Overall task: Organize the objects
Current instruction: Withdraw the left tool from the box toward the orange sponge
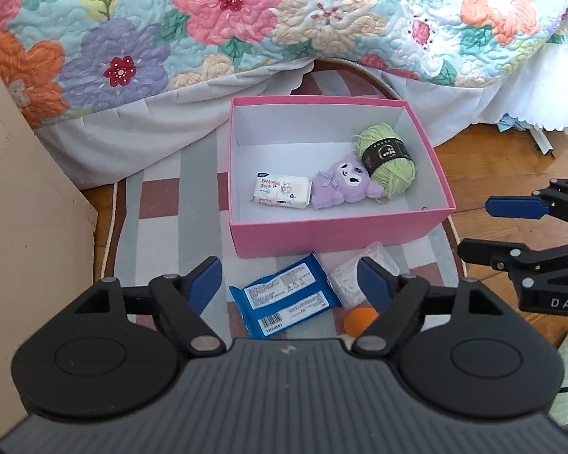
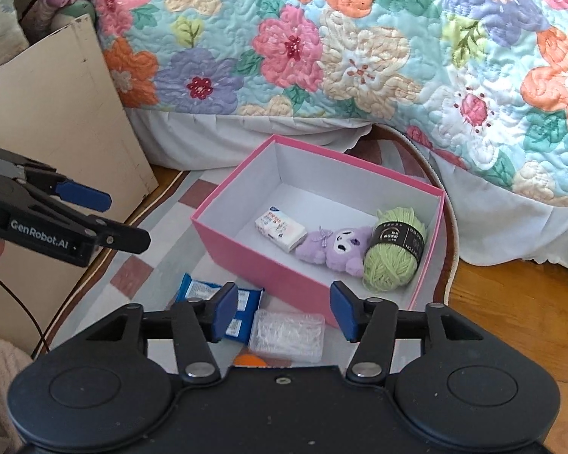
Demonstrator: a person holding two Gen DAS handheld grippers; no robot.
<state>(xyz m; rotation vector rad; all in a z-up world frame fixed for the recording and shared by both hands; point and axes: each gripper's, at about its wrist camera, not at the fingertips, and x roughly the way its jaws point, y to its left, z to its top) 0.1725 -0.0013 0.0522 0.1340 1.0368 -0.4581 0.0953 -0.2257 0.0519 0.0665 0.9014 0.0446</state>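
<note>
Pink box (image 1: pixel 333 227) holds tissue pack (image 1: pixel 281 191), purple plush (image 1: pixel 342 181), green yarn (image 1: pixel 390 162) (touching); left gripper (image 1: pixel 289 283) and right gripper (image 2: pixel 284 312) jaws apart, empty.

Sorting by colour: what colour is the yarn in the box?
Light green yarn with a black label; clearest in the right wrist view.

Matt pink cardboard box (image 1: pixel 333 232); fuzzy green yarn (image 1: pixel 388 164); glossy blue packet (image 1: pixel 284 295); quilted bedspread (image 1: pixel 246 19).
</note>
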